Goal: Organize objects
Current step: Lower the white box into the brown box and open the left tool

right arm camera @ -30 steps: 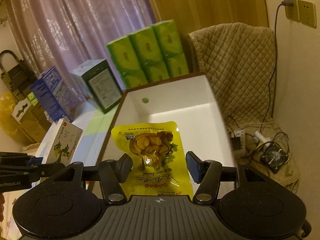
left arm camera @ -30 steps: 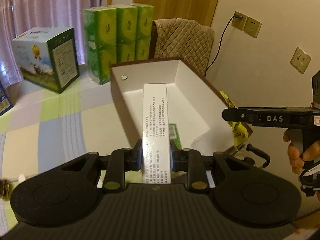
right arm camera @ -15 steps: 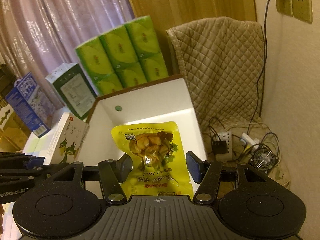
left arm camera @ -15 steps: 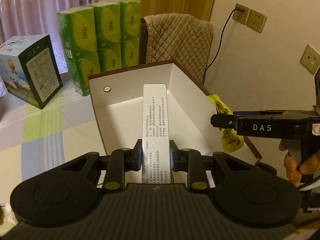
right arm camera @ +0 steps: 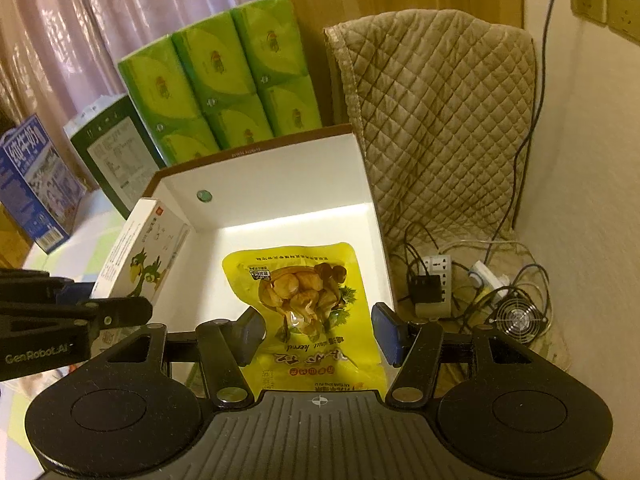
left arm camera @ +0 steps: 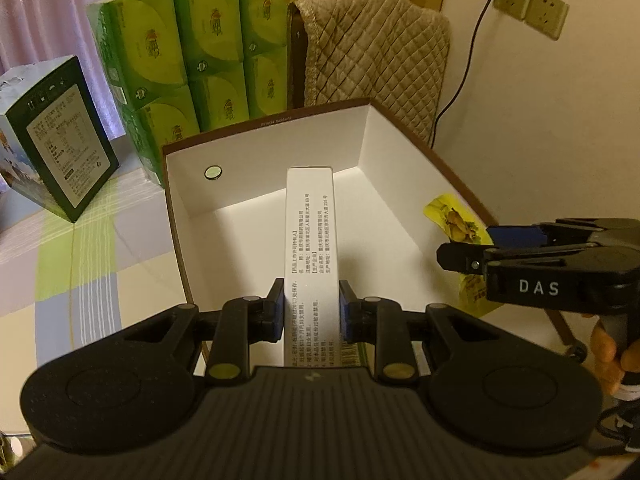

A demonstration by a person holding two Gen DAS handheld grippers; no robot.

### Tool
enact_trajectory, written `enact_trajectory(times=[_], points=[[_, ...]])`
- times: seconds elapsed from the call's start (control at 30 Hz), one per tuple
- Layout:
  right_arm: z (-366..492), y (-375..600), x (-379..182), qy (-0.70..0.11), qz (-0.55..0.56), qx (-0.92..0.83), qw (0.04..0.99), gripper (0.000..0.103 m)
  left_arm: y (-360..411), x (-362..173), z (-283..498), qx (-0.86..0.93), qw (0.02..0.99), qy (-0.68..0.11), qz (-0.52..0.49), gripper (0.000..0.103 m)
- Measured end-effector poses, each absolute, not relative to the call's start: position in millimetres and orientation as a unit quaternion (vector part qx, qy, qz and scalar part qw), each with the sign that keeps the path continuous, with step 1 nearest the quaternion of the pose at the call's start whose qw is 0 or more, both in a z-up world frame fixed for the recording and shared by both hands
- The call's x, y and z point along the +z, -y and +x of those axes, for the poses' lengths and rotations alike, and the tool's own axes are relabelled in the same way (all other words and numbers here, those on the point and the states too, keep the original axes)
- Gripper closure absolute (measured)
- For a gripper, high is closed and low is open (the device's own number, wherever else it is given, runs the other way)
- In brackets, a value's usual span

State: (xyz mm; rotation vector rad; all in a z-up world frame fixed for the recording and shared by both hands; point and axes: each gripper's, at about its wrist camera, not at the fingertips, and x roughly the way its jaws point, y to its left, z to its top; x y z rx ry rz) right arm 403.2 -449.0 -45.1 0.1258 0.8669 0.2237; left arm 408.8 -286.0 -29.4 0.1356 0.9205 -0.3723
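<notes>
The left gripper [left arm camera: 311, 308] has its jaws closed on a white carton [left arm camera: 310, 240], narrow side up with printed text along it, held out over the open box [left arm camera: 264, 128]. The box is white inside with a brown rim and stands on a tabletop [left arm camera: 80, 264] under a pale checked cloth. In the right wrist view the carton [right arm camera: 144, 260] shows a green cartoon bird on its face and leans over the box's left wall. The right gripper [right arm camera: 318, 330] holds a yellow pouch [right arm camera: 308, 304] of nuts; the pouch lies between the jaws, which stand fairly wide, so I cannot tell how tightly they grip it. The pouch hangs above the box's near right part. From the left wrist view the pouch [left arm camera: 456, 216] peeps over the right rim, and fingers [left arm camera: 608, 344] wrap the right gripper's handle. Green tissue packs [right arm camera: 224, 76] stand stacked behind the box, beside a quilted cover [right arm camera: 440, 120].
</notes>
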Motion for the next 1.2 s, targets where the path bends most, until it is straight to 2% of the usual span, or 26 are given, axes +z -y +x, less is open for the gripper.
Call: enact_trajectory(times=[0.27,0.63,1.2], points=[[420,428,-56,-0.425,0.017,0.112,0.898,0.048,290,-50,429,-0.163,0.868,-0.462,0.081,0.081],[432,423,-62,-0.428,0.012,0.109,0.897,0.048,295,-66,448,-0.157,0.861,-0.476,0.088,0.080],[435,424,-58,-0.419,0.019,0.112,0.901,0.045,293,-59,446,-0.163,0.865,-0.466,0.087,0.069]])
